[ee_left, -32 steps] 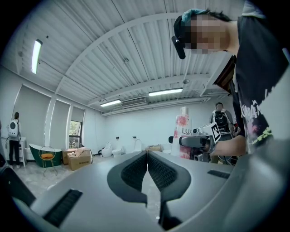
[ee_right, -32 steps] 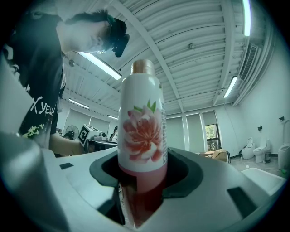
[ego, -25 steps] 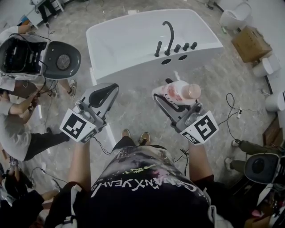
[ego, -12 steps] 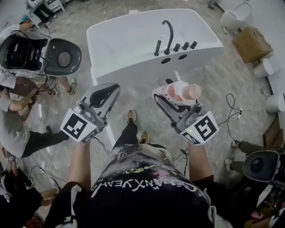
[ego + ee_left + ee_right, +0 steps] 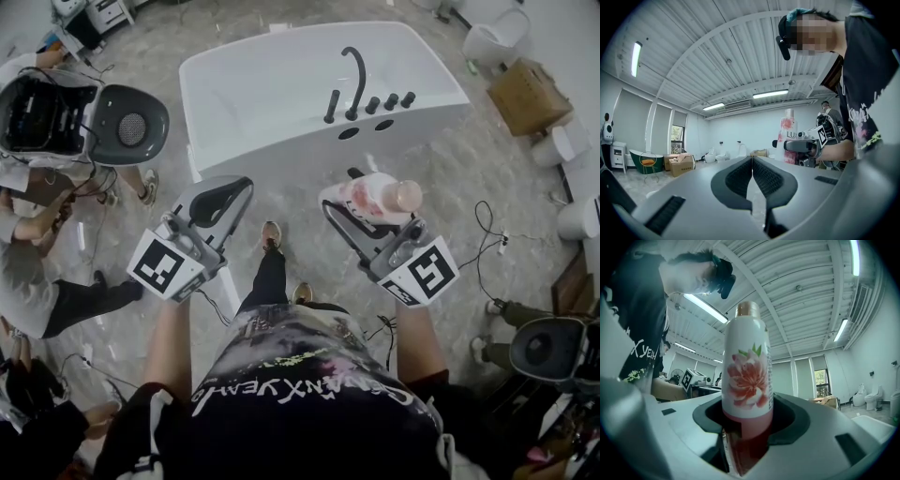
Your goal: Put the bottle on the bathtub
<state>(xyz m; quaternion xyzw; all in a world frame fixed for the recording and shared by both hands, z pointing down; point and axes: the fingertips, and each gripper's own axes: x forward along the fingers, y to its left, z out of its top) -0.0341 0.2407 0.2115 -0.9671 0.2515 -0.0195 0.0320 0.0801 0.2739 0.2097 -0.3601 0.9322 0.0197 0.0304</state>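
A white bottle point(image 5: 373, 197) with a pink flower label and a rose-gold cap is held upright in my right gripper point(image 5: 349, 203), which is shut on it; the bottle point(image 5: 747, 376) fills the right gripper view. It also shows at the right of the left gripper view as the bottle point(image 5: 788, 137). My left gripper point(image 5: 222, 195) is shut with nothing in it, its pads point(image 5: 752, 177) pressed together. The white bathtub point(image 5: 281, 89) with a black faucet point(image 5: 356, 75) stands on the floor ahead of both grippers.
A grey device point(image 5: 80, 120) on a stand sits at the left beside a seated person point(image 5: 37, 272). A cardboard box point(image 5: 527, 89) and white toilets point(image 5: 492, 37) stand at the right. Cables point(image 5: 492, 234) lie on the floor at the right.
The person has stepped forward, one foot ahead of the other. Both grippers hold the same pose, and the bathtub sits a little lower in view.
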